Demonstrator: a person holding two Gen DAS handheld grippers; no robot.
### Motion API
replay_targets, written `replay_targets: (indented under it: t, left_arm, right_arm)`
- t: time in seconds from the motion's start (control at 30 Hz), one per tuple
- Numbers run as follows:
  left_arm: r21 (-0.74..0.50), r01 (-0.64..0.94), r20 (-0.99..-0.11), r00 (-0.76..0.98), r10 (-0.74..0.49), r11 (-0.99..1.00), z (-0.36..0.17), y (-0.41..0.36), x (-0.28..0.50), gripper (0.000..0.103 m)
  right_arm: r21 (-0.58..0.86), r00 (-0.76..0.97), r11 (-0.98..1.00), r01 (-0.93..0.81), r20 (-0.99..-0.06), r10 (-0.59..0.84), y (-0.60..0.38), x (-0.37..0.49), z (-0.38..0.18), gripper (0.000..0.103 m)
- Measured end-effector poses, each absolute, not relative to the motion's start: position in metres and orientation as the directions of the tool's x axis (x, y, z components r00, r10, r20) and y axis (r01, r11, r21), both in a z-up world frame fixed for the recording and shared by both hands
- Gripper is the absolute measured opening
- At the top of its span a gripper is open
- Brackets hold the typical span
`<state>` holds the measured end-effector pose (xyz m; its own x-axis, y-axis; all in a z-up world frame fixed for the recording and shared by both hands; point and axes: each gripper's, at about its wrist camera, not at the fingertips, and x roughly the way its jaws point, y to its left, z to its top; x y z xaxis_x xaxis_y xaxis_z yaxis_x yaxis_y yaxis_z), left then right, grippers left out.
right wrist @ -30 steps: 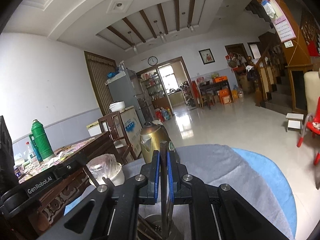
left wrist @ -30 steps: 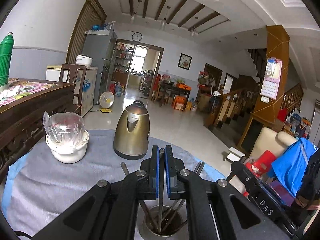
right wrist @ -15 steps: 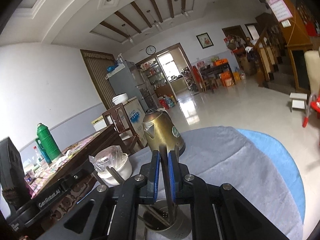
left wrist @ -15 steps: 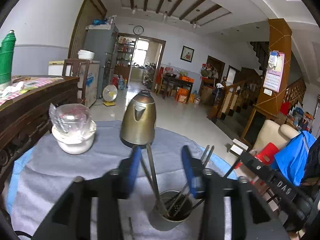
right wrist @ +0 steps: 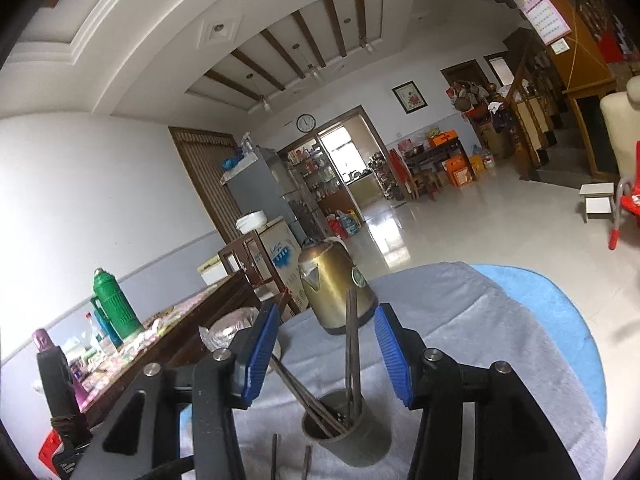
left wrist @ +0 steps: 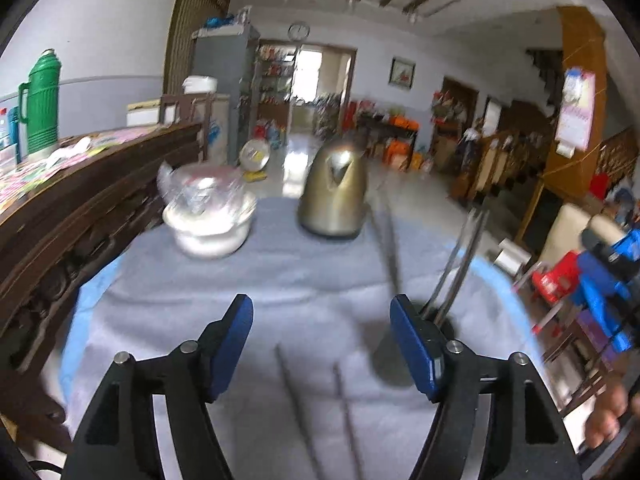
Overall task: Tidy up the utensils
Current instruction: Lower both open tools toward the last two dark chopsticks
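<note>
A metal cup stands on the grey cloth with several chopsticks upright in it. My right gripper hovers just behind and above the cup, its jaws opening, and the chopsticks stand loose between the blue pads without being touched. In the blurred left wrist view, my left gripper is low over the cloth, its jaws opening with nothing between them. The cup sits partly hidden behind its right finger. Two loose chopsticks lie on the cloth just ahead of the left gripper; the right wrist view shows their ends.
A brass-coloured kettle and a white bowl holding a plastic bag stand at the far side of the round table. A dark wooden sideboard with a green thermos runs along the left. A hand shows at the lower right.
Both grippers were shut on a chopstick over the cup and have opened, leaving the chopsticks in it. The left gripper has swung left and down, so the cup now lies at its right.
</note>
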<state>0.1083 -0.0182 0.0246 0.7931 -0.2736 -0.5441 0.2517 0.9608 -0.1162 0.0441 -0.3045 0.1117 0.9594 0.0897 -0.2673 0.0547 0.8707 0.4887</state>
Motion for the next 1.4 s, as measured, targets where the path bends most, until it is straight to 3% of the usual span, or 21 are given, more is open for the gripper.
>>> replay_targets:
  t: [0.27,0.4,0.63,1.4]
  left_arm:
    - [-0.033,0.192,-0.662,0.731,-0.166,0.981,-0.015,0.007,0.091,0.072]
    - [-0.016,0.18,-0.695,0.705,-0.141,0.984,-0.031,0.017,0.084,0.072]
    - [0.003,0.186,-0.738,0.664,-0.124,0.983,-0.051,0.018,0.074,0.073]
    - [0.076,0.177,-0.775,0.63,-0.054,0.981,-0.072,0.01,0.075,0.073]
  right_arm:
    - [0.411,0.918,0.911,0.047,-0.377,0.122,-0.274,0.031,0.083,0.048]
    - [0.407,0.88,0.913,0.034,-0.444,0.165,-0.259,0.03,0.06,0.04]
    - [0.431,0.809,0.902,0.018,-0.536,0.24,-0.233,0.027,0.023,0.04]
    - [0.454,0.716,0.891,0.014,-0.626,0.307,-0.211,0.038,-0.009,0.041]
